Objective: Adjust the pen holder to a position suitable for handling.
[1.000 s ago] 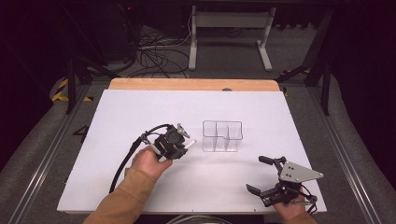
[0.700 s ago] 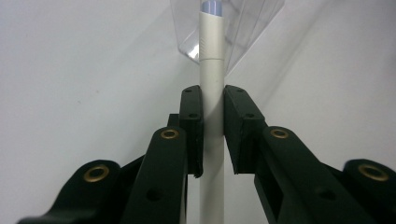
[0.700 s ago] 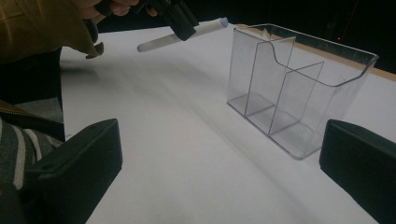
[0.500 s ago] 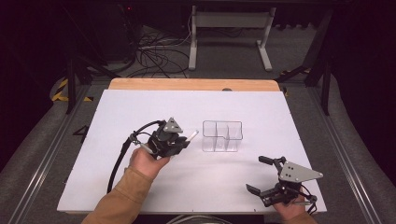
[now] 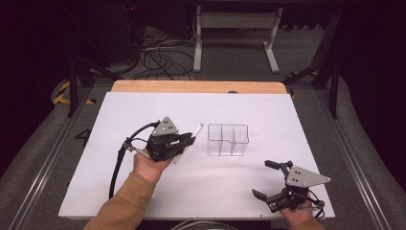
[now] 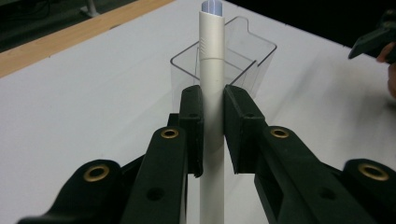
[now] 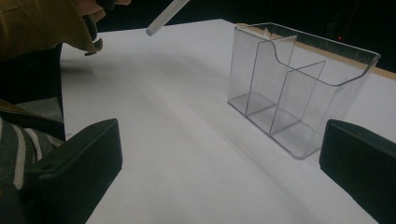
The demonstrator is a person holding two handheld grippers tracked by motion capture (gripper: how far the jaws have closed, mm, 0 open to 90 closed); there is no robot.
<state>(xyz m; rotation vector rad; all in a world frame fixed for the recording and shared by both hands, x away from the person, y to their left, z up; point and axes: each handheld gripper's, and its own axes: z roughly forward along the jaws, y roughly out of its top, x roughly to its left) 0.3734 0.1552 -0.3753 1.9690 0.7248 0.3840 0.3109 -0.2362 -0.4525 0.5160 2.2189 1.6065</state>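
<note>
You have a white pen [image 6: 211,93] clamped mid-barrel, raised and tilted, tip toward the clear, empty three-compartment organizer [image 5: 228,140] standing upright mid-table [image 5: 143,110], nearer its right edge.

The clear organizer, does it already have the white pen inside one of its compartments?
No, the white pen is clamped in the left gripper, short of the clear organizer.

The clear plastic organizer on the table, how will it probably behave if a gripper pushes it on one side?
The clear organizer looks thin-walled and empty, so it is probably light and would slide easily on the smooth white table. It is tall with a narrow base, so a push near the rim might tip it. Its walls look rigid, perhaps brittle under a hard squeeze.
</note>
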